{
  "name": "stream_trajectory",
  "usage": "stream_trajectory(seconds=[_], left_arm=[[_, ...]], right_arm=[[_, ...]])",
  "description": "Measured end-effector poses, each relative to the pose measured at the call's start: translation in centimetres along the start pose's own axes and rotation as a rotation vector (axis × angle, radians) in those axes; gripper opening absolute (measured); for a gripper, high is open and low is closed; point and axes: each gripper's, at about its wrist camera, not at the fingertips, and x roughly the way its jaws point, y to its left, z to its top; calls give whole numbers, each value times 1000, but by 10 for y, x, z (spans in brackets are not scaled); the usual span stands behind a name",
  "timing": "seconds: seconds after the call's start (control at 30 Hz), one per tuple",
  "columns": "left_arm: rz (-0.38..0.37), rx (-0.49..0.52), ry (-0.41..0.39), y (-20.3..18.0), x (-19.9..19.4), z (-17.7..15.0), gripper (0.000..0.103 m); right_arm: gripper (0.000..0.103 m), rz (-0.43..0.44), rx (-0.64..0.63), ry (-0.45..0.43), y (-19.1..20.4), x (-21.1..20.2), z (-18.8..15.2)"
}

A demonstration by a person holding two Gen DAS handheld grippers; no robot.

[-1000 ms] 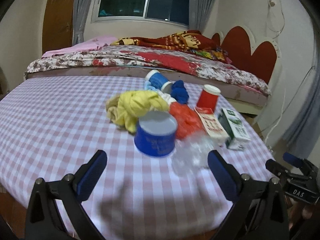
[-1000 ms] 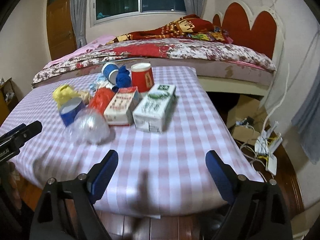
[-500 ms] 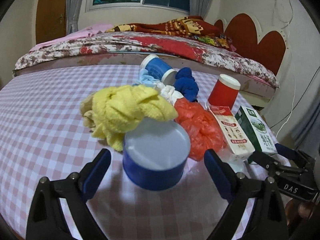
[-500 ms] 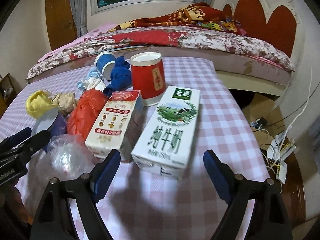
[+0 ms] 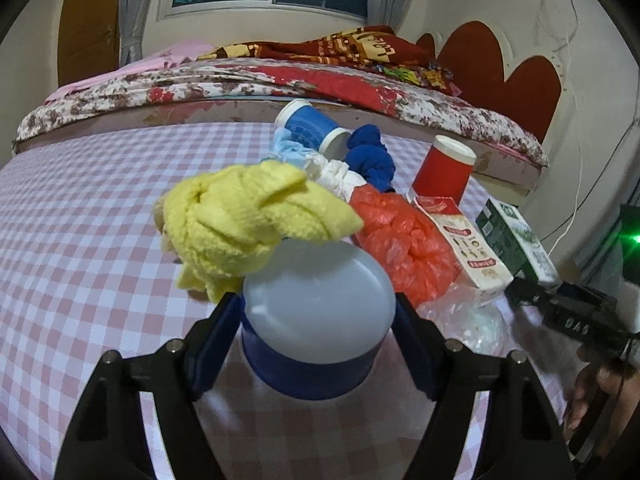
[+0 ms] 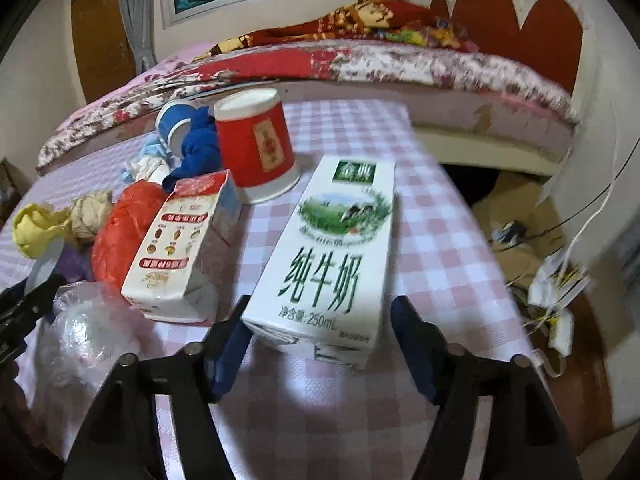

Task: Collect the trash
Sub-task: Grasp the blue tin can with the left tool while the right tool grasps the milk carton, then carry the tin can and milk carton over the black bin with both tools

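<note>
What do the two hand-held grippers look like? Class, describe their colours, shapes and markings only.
Each gripper, left and right, has black angular arms with cut-out openings, round silver pins at the pivots, and flat dark-blue pads on its fingers. Seen from the left wrist view, the right gripper's black body carries small white letters. No cables or sleeves show.

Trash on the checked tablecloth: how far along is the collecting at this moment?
Nothing looks collected yet. In hand: the left tool has been closing around the upturned blue paper cup, and the right tool around the milk carton; neither is lifted. Left: yellow cloth, red plastic bag, small carton, red cup, clear bag.
</note>
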Motion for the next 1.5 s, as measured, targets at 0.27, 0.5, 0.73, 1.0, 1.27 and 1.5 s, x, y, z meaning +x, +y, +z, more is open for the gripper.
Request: stream_trajectory(seconds=[0.27, 0.5, 0.73, 1.0, 1.27, 1.5], left_arm=[[-23, 34, -51, -3, -29, -5, 75], [-45, 50, -87, -10, -53, -9, 75], [-54, 77, -140, -26, -80, -11, 75], [-125, 144, -177, -72, -102, -18, 75], [-249, 228, -150, -140, -103, -31, 75], [-344, 304, -123, -196, -106, -46, 75]], right_arm=[[57, -12, -57, -94, -3, -42, -5], [56, -7, -89, -127, -9, -72, -20], [56, -7, -108, -174, -13, -104, -29], [55, -46, -104, -207, -40, -146, -50], [56, -107, -46, -203, -87, -178, -79], [56, -155, 22, -191, -125, -198, -103]])
